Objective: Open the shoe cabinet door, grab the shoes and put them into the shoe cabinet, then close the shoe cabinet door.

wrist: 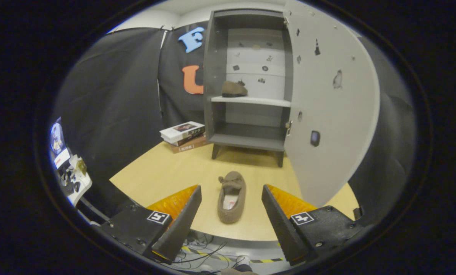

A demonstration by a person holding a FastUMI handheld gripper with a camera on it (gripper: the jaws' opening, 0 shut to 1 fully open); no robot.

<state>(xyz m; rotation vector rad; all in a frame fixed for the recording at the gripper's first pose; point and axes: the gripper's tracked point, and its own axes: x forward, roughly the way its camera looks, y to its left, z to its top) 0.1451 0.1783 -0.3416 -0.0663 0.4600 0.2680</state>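
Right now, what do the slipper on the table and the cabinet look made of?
Slipper, between the open fingers: soft brown suede-like or fleecy fabric, matte, fuzzy edges. Cabinet: grey painted or laminated board, smooth and matte, flat panels; could be wood composite.

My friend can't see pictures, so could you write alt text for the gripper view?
A brown slipper lies on a wooden table between the open fingers of a hand-held gripper. Beyond it stands a grey shoe cabinet, door swung open, with a matching slipper on its shelf and books beside it.
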